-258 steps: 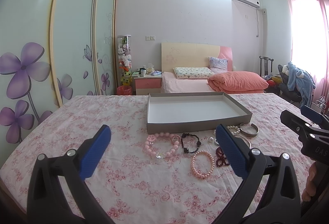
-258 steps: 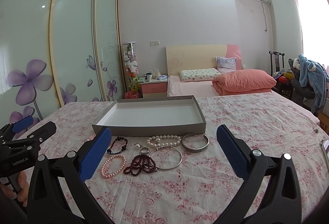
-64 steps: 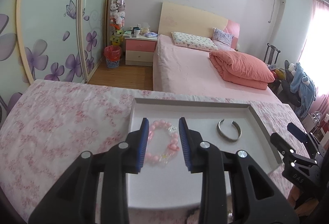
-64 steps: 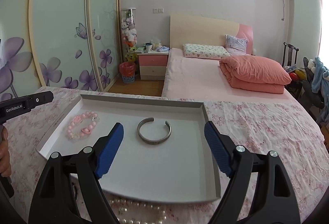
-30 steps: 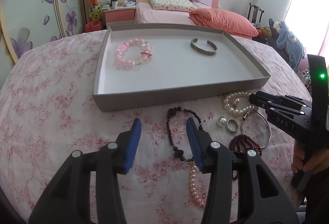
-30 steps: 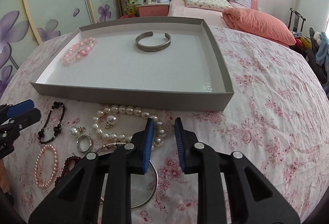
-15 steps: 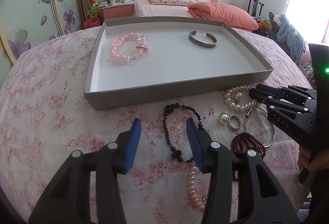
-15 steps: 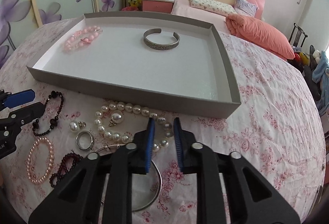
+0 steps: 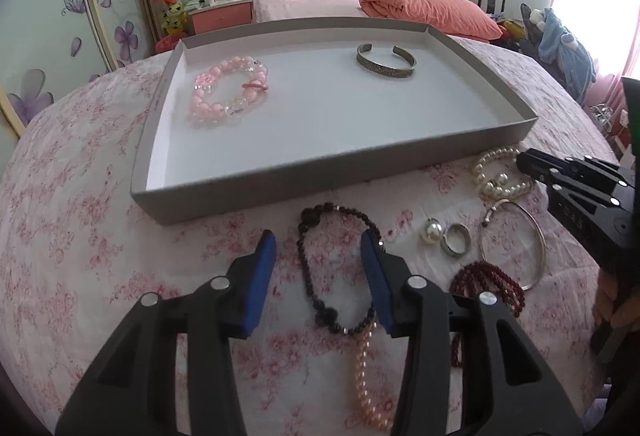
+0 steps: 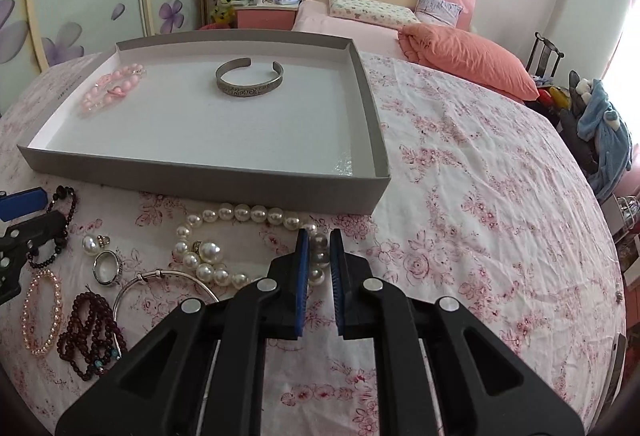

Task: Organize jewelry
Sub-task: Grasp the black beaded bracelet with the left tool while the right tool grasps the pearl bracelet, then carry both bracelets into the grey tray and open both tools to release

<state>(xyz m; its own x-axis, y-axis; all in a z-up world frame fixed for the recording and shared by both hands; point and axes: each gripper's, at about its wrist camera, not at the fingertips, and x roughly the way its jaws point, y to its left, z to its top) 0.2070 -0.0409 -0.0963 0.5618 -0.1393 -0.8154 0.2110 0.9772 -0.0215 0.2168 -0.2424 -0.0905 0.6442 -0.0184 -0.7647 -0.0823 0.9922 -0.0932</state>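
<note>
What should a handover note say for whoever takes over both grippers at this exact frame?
Left gripper: jaws open, straddling the black bead bracelet on the bedspread, not yet closed.
Right gripper: jaws nearly closed around the white pearl strand at its right end; whether the grip is firm is unclear.
Done: pink bead bracelet and metal cuff lie in the grey tray.
Left, all in front of the tray: black bracelet, pearl strand, loose pearl, ring, thin silver bangle, dark red beads, peach pearl bracelet.
</note>
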